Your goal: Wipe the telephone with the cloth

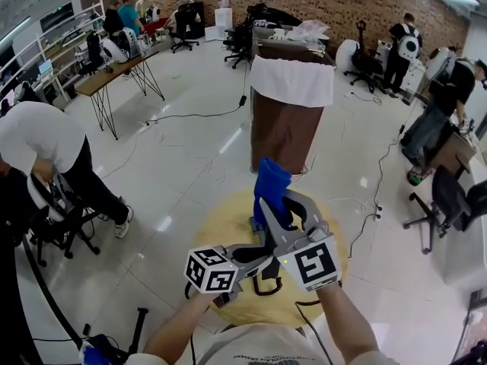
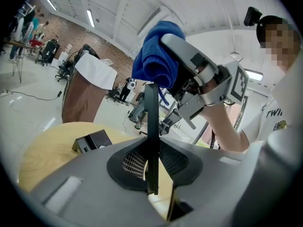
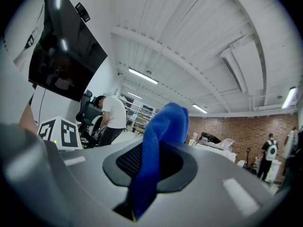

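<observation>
Above a round yellow table (image 1: 221,219) in a brick-walled workshop, the left gripper (image 2: 152,183) pinched a thin black slab (image 2: 151,126), apparently the telephone, edge-on. The right gripper (image 3: 142,193) clamped the cloth (image 3: 163,126) near its top. A hard wipe could lever the slab free.

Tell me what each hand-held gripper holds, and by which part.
Left hand-held gripper: a thin black slab, probably the telephone, clamped by its lower end. Right hand-held gripper: the blue cloth, pinched low, its bunched top sticking out.
</observation>
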Demonstrator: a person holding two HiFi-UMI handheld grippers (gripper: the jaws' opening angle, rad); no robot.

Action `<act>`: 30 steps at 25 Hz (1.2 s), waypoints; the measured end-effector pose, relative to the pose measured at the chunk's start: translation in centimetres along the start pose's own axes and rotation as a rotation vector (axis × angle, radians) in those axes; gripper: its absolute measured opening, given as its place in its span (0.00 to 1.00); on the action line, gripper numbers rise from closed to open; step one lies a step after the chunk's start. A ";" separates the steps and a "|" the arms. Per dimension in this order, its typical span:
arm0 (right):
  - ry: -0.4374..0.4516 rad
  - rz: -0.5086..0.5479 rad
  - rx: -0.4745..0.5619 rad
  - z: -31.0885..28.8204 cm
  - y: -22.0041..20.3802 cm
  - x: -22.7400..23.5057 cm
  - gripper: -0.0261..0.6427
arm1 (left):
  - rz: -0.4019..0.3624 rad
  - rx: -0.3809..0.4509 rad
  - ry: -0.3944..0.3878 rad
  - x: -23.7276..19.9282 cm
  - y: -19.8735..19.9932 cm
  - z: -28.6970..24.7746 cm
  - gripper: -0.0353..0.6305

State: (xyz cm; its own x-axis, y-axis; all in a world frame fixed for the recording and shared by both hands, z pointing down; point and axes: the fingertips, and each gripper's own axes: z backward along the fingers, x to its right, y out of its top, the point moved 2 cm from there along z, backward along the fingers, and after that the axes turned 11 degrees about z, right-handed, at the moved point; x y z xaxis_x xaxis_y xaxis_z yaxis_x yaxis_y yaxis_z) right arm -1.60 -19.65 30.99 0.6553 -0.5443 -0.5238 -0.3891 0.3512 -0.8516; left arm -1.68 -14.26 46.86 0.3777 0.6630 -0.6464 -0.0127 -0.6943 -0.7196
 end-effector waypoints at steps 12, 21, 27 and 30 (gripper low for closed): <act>-0.062 -0.024 -0.040 1.1 -1.3 1.8 0.14 | 0.009 0.022 -0.022 0.2 0.2 0.4 0.15; -0.102 -0.034 -0.061 2.1 -2.4 3.3 0.14 | 0.024 0.060 -0.041 0.2 0.8 1.4 0.15; -0.111 -0.027 -0.062 2.3 -3.0 3.5 0.14 | 0.031 0.068 -0.049 0.3 0.8 1.5 0.14; -0.116 -0.028 -0.068 2.5 -3.2 3.5 0.14 | 0.035 0.085 -0.060 0.3 1.2 1.6 0.14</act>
State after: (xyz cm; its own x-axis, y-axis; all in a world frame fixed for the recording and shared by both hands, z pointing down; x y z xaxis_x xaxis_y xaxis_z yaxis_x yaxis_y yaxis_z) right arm 3.55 -20.78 31.93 0.7351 -0.4603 -0.4977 -0.4100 0.2829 -0.8671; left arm -3.08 -14.45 45.35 0.3196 0.6559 -0.6838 -0.1039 -0.6930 -0.7134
